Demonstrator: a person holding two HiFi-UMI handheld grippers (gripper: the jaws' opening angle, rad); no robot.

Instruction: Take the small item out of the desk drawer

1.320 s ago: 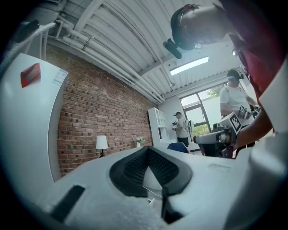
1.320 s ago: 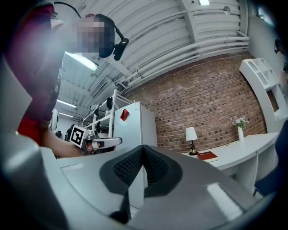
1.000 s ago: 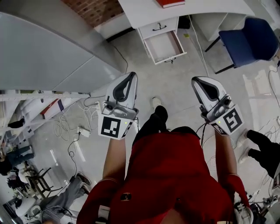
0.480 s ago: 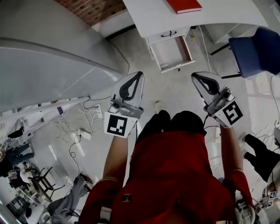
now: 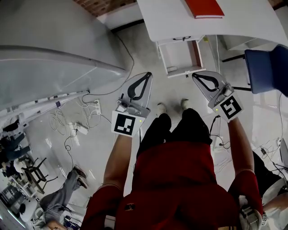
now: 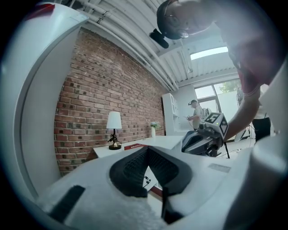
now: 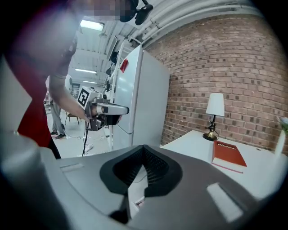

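A large white cabinet [image 5: 45, 49] is filling the left of the head view. Beside it, the left gripper [image 5: 146, 75] is hanging over the pale floor, its black jaws pressed together on nothing. Ahead, between the two grippers, the open white drawer [image 5: 181, 53] is jutting from the white desk [image 5: 166, 20]. A small pale item [image 5: 171, 68], too small to identify, seems to be lying in its front left corner. The right gripper [image 5: 195, 75] is hovering near the drawer's front, jaws likewise closed and empty. A red book [image 5: 204, 8] is lying on the desk, with a blue chair [image 5: 267, 67] standing far right.
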